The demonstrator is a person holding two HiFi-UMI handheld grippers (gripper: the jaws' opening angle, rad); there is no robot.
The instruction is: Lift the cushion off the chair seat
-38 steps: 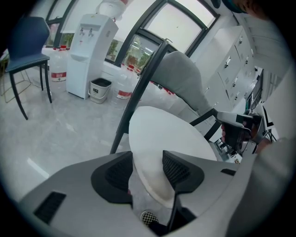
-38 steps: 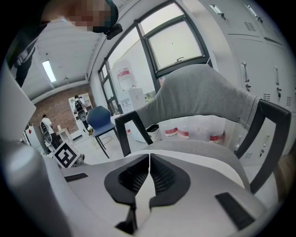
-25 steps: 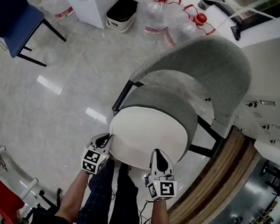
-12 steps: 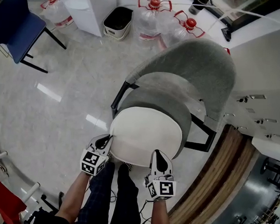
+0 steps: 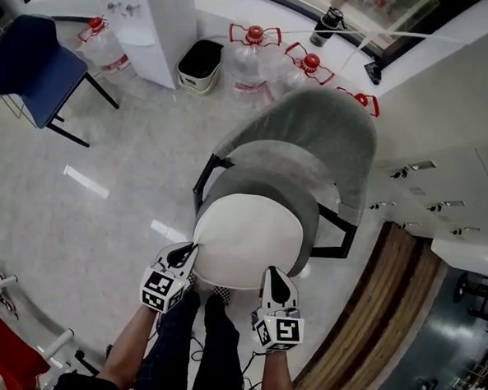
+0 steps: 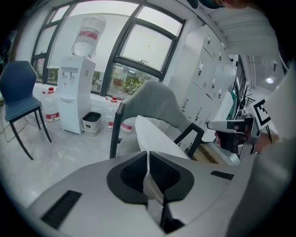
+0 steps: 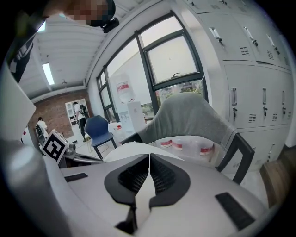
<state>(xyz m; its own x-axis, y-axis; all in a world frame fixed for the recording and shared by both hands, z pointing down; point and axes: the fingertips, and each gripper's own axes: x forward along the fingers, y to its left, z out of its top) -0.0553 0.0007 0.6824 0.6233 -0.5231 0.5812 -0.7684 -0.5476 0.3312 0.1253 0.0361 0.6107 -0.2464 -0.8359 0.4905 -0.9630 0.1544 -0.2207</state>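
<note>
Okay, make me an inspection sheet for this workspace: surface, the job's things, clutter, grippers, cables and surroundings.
Surface: glossy pale floor.
Job's things: white round cushion over the seat of the grey chair, held by its near edge.
Clutter: red-capped water bottles and a bin behind the chair.
Grippers: left gripper and right gripper are both shut on the cushion's edge.
Cables: what look like thin cords below the right gripper.
Surroundings: blue chair, water dispenser, lockers, windows.

The cushion (image 5: 246, 235) is covered in smooth white cloth, the chair (image 5: 313, 137) in matt grey fabric, above glossy floor (image 5: 105, 181).
</note>
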